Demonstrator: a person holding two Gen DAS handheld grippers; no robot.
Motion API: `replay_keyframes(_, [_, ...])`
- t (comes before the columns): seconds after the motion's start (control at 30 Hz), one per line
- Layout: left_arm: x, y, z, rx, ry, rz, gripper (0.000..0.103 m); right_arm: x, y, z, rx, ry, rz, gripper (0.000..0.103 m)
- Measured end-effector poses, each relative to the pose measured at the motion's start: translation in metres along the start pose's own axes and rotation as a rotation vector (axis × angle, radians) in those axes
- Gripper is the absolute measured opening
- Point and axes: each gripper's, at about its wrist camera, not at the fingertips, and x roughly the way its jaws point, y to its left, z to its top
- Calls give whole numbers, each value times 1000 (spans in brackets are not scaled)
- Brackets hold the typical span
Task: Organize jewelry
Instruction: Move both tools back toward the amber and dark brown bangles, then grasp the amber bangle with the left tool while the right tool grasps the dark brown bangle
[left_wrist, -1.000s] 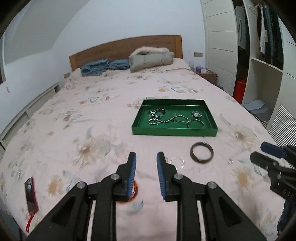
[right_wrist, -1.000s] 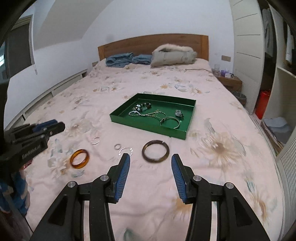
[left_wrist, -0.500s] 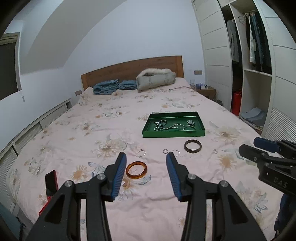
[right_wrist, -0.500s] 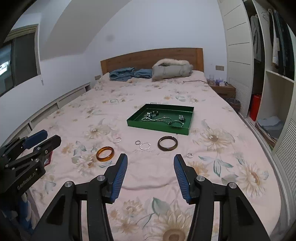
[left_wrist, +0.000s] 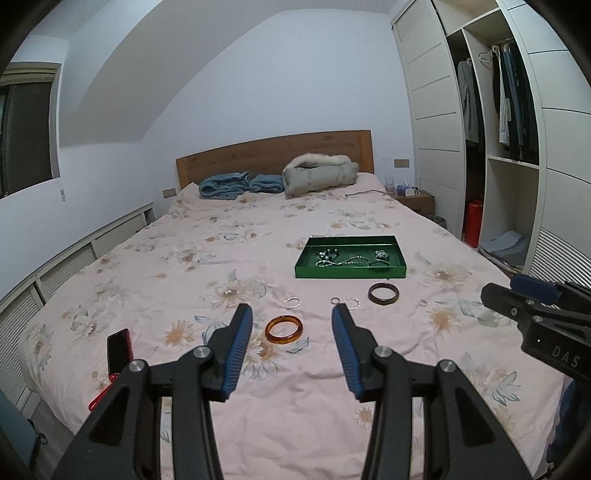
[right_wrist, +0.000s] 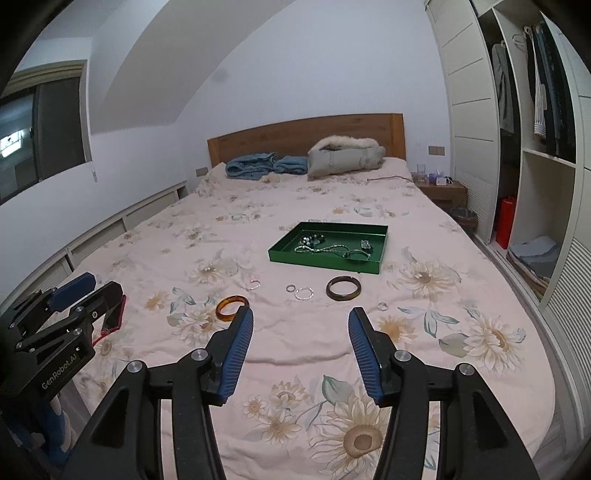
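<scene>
A green tray lies on the floral bed and holds a bead bracelet, a chain and small pieces. Loose on the sheet in front of it lie an amber bangle, a dark bangle and several small silver rings. My left gripper is open and empty, held back above the near end of the bed, with the amber bangle showing between its fingers. My right gripper is open and empty, also well short of the jewelry.
A red phone lies at the bed's left edge. Folded blue blankets and a grey coat sit by the headboard. An open wardrobe and a nightstand stand on the right.
Both grippers have pulled back and up from the jewelry, so the whole bed now shows. The left gripper's jaws have opened wider. The jewelry has not moved.
</scene>
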Motion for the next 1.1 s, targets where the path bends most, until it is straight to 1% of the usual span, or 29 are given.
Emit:
replay_keyframes(0.27, [-8, -1, -3, -1, -9, 11, 43, -6, 4, -4, -11, -8, 12, 55])
replay_keyframes(0.33, [-6, -1, -4, -1, -1, 10, 43, -5, 4, -4, -10, -7, 11, 55])
replay_keyframes(0.43, [10, 5, -8, -13, 34, -4, 43, 5, -2, -6, -2, 10, 5, 56])
replay_keyframes(0.5, [28, 13, -11, -17, 68, -11, 43, 16, -8, -7, 4, 31, -2, 56])
replay_keyframes(0.63, [81, 46, -25, -53, 203, -32, 43, 50, -29, -11, 39, 87, -18, 56])
replay_keyframes(0.73, [124, 72, -35, -60, 270, -18, 43, 84, -48, -16, 71, 137, -24, 56])
replay_keyframes(0.8, [152, 80, -39, -69, 314, -48, 43, 110, -58, -17, 85, 170, -29, 56])
replay_keyframes(0.9, [197, 82, -42, -70, 376, -103, 43, 147, -68, -16, 94, 208, -26, 56])
replay_keyframes(1.0, [240, 76, -47, -55, 433, -133, 43, 184, -75, -11, 81, 244, -25, 56])
replay_keyframes(1.03, [258, 73, -48, -49, 452, -132, 43, 195, -77, -10, 81, 254, -23, 56])
replay_keyframes(1.1, [280, 68, -50, -39, 477, -128, 43, 221, -84, -5, 85, 274, -23, 56])
